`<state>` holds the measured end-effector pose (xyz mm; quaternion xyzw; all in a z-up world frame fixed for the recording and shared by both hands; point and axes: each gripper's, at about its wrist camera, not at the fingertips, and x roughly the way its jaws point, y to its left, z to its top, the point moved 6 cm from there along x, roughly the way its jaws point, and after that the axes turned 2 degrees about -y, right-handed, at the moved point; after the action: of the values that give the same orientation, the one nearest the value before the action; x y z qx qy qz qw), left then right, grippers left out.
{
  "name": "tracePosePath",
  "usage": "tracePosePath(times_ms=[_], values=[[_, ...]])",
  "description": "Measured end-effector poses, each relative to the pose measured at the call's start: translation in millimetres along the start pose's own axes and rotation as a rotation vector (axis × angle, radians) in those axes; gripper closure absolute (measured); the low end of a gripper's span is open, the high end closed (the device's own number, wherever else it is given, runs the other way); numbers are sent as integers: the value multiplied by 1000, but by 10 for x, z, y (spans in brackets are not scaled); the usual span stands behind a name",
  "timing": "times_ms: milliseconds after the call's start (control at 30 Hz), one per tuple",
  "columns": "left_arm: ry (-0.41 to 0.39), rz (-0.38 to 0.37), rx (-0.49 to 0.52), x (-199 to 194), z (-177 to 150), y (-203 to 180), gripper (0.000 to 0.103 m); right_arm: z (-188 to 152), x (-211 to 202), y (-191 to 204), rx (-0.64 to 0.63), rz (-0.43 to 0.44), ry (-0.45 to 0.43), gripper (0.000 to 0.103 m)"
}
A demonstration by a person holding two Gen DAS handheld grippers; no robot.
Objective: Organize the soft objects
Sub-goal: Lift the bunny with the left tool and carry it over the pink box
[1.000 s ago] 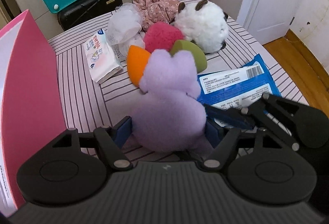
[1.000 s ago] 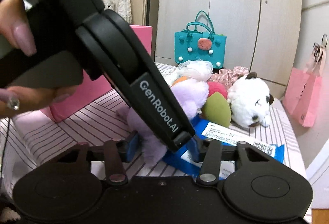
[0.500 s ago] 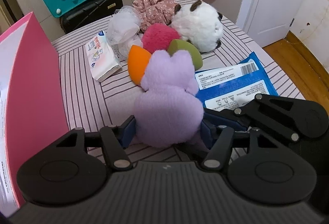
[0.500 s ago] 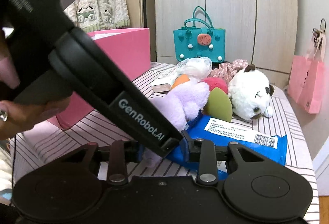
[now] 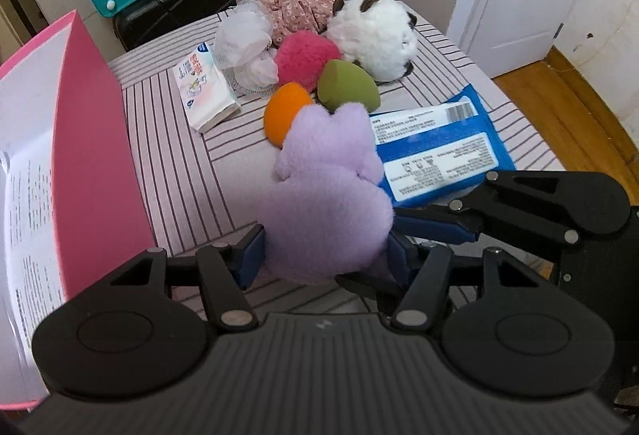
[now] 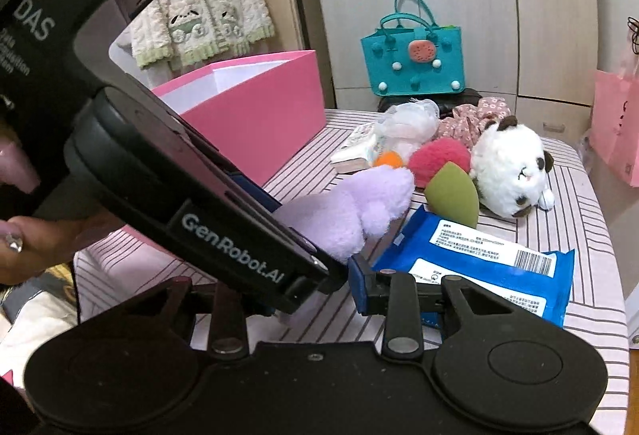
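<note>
My left gripper [image 5: 325,253] fingers are clamped on the purple plush [image 5: 325,203], now raised higher off the striped worktop [image 5: 175,171]. Right gripper [image 6: 315,289] at three o'clock, empty; its opening unclear. Pink box [image 5: 88,139] waits at nine.

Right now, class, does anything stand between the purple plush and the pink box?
Nothing visible does. The left hand-held gripper grips the purple plush; only bare striped tablecloth separates it from the pink box.

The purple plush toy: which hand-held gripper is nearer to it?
Left. The left hand-held gripper clamps the purple plush toy; the right hand-held gripper sits just beside it.
</note>
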<state>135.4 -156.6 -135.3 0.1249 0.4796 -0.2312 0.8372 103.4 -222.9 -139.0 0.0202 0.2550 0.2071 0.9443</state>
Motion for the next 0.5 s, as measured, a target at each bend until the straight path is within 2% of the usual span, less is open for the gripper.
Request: tracePosePath(times_ms=[500], values=[[69, -79, -46, -405, -236, -13, 42, 100, -301, 293, -25, 70, 110, 64]])
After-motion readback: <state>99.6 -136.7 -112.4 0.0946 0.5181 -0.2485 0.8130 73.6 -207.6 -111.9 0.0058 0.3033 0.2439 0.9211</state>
